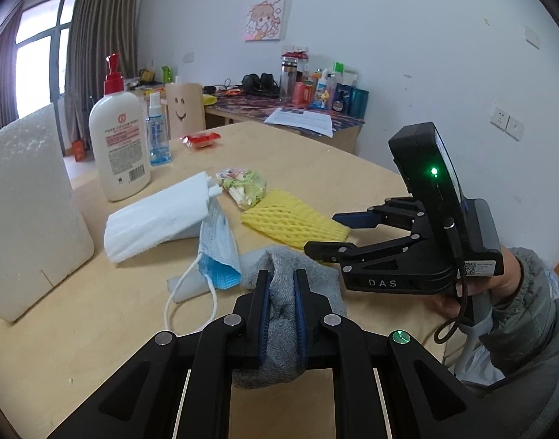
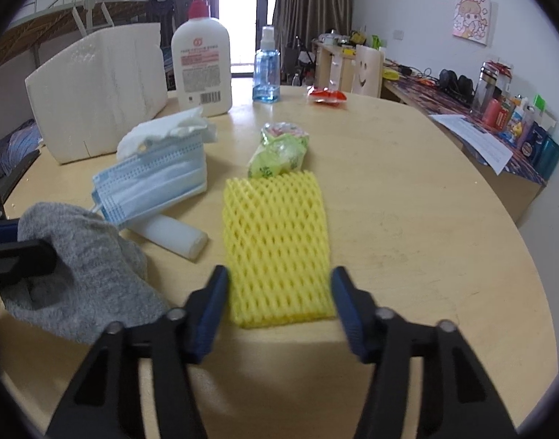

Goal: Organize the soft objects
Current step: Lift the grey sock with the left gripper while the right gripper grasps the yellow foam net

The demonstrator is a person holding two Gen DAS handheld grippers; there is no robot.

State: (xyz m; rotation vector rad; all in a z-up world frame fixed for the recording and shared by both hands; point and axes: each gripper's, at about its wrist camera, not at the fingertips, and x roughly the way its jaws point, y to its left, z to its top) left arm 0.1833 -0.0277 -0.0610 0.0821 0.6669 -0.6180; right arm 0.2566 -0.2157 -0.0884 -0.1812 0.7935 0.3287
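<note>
My left gripper (image 1: 282, 278) is shut on a grey sock (image 1: 284, 311), which also shows at the left of the right wrist view (image 2: 92, 267). My right gripper (image 2: 279, 278) is open, its jaws on either side of the near end of a yellow foam net (image 2: 275, 241) lying flat on the round wooden table (image 2: 407, 226). In the left wrist view the right gripper (image 1: 321, 228) reaches over the net (image 1: 294, 221). A blue face mask (image 2: 151, 183) lies over a white tube (image 2: 173, 236) and a white cloth (image 1: 158, 216).
A white foam block (image 1: 26, 212) stands at the left. A lotion pump bottle (image 1: 118, 139), a blue spray bottle (image 1: 158, 139), a green snack bag (image 2: 279, 150) and a red packet (image 2: 325, 96) sit further back. A cluttered side desk (image 1: 297, 109) lines the wall.
</note>
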